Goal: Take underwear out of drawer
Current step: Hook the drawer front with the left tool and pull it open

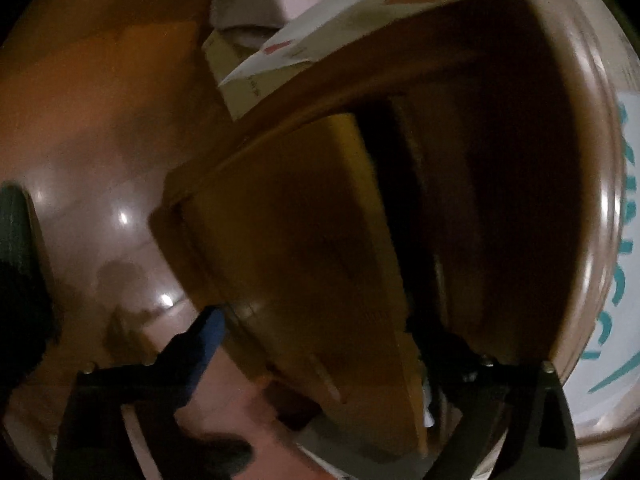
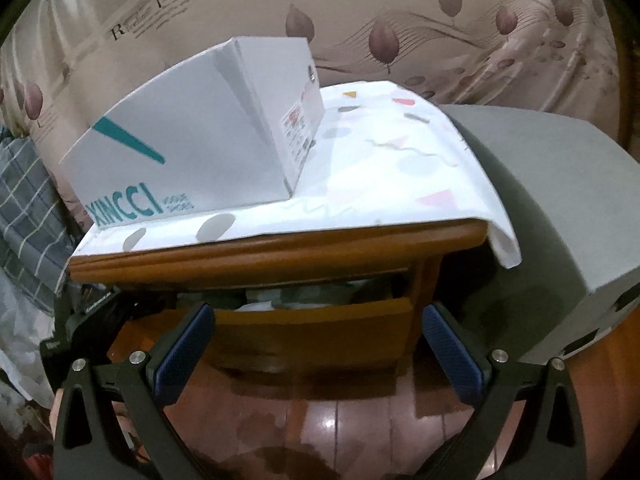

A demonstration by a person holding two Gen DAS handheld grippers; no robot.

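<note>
In the right wrist view a wooden nightstand (image 2: 280, 248) stands ahead with its drawer (image 2: 312, 328) pulled partly out. Pale folded cloth (image 2: 296, 298) shows in the gap above the drawer front; I cannot tell which piece is underwear. My right gripper (image 2: 316, 348) is open and empty, its blue pads (image 2: 188, 340) spread in front of the drawer front, apart from it. In the left wrist view the drawer front (image 1: 304, 240) fills the middle, seen from very close. My left gripper (image 1: 316, 344) straddles the drawer's lower edge with one blue pad (image 1: 208, 344) on the outside; the other finger is hidden in the dark.
A white XINCCI shoe box (image 2: 192, 148) sits on a patterned white cloth (image 2: 392, 168) covering the nightstand top. A grey box (image 2: 560, 208) stands at the right. A plaid cloth (image 2: 24, 208) hangs at the left. Glossy brown floor (image 2: 328, 420) lies below.
</note>
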